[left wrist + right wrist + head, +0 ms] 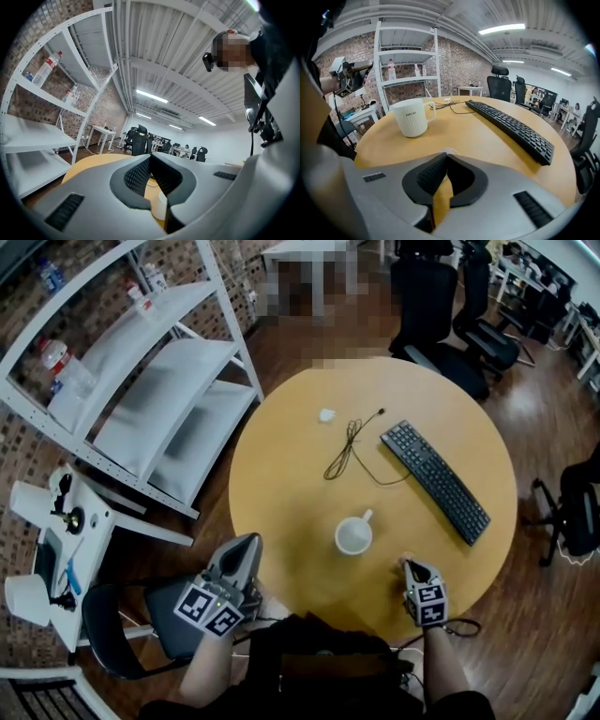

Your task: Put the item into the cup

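A white ribbed cup [354, 536] with a handle stands upright near the front of the round wooden table [281, 474]; in the right gripper view the cup [411, 117] is ahead and to the left. A small crumpled white item [326, 414] lies at the table's far side, well away from both grippers. My left gripper [249, 542] hovers at the table's front-left edge, shut and empty, and part of the cup [161, 206] shows below its jaws. Right of the cup, my right gripper [409, 564] sits low over the table's front, its jaws [446, 156] shut with nothing held.
A black keyboard [435, 480] lies diagonally on the table's right half, with a thin black cable [349, 451] looped beside it. A white shelf rack [159, 381] stands to the left, office chairs [441, 306] behind the table, and a small white side table [56, 540] at near left.
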